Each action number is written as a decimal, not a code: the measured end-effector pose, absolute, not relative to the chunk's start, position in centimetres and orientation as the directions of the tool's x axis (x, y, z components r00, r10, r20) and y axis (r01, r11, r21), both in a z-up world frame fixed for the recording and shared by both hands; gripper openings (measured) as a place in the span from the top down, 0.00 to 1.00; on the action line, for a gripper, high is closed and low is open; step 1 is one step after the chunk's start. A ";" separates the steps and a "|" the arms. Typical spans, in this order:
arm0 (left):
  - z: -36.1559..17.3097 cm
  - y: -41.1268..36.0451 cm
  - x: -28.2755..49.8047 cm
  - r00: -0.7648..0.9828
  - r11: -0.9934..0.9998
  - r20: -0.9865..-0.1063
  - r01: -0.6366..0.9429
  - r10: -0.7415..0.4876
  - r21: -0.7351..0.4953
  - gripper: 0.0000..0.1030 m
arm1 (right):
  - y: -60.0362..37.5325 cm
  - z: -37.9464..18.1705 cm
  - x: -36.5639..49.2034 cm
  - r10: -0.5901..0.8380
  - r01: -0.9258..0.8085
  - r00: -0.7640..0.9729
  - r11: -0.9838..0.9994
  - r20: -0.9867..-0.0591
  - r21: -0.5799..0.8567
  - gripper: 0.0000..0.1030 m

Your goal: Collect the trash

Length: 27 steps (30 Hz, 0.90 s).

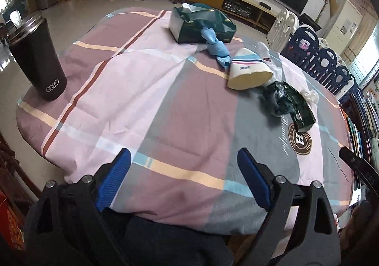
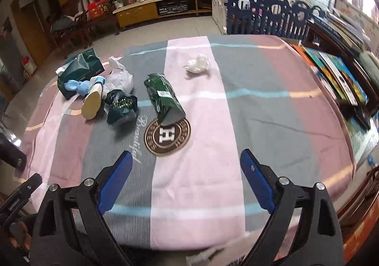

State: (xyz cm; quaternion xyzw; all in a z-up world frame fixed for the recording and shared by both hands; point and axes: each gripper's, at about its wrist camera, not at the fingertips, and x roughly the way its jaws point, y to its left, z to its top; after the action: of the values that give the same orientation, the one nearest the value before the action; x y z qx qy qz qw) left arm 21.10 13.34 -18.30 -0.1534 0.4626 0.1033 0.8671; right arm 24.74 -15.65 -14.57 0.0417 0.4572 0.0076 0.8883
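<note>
Trash lies on a table under a striped cloth. In the right wrist view I see a green wrapper bag, a crumpled white tissue, a dark crumpled bag, a white plastic bag, a tipped paper cup, a blue wad and a green tissue box. The left wrist view shows the cup, blue wad, green box and dark wrapper. My left gripper and right gripper hang open over the near edge, nothing between their blue pads.
A black tumbler with a lid stands at the table's left corner. Books are stacked along the right side. A blue and white play fence and a TV cabinet stand beyond the table. A person's dark clothing shows below the grippers.
</note>
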 end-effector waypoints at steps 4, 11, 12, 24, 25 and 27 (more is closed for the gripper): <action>-19.0 14.9 21.4 0.605 0.919 -0.796 -0.326 0.023 -0.221 0.12 | -12.9 -16.5 30.6 -0.024 -0.017 0.581 0.999 -0.814 -0.041 0.12; -20.2 16.3 21.8 0.617 0.880 -0.779 -0.303 -0.111 -0.366 0.12 | -10.7 -21.7 37.4 -0.089 -0.058 0.492 0.989 -0.866 -0.134 0.23; -20.4 16.3 21.9 0.611 0.875 -0.783 -0.307 -0.120 -0.374 0.12 | -10.5 -22.3 37.8 -0.070 -0.074 0.476 0.990 -0.876 -0.119 0.36; -20.9 16.9 21.6 0.618 0.843 -0.774 -0.336 -0.139 -0.419 0.12 | -5.4 -20.8 30.0 0.431 -0.467 0.239 0.837 -0.870 0.286 0.88; -20.8 17.0 21.5 0.621 0.842 -0.771 -0.337 -0.137 -0.421 0.12 | -5.7 -20.5 29.1 0.503 -0.466 0.192 0.802 -0.843 0.373 0.87; -20.7 16.9 21.5 0.625 0.842 -0.769 -0.337 -0.134 -0.420 0.12 | -6.6 -20.3 27.9 0.582 -0.440 0.135 0.761 -0.802 0.477 0.87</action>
State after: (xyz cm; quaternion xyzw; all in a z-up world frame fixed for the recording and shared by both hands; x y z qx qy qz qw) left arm 21.45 16.88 -20.71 -0.2744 0.4292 0.0591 0.8585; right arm 27.94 -6.62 -20.32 0.0629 0.5628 0.3402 0.7507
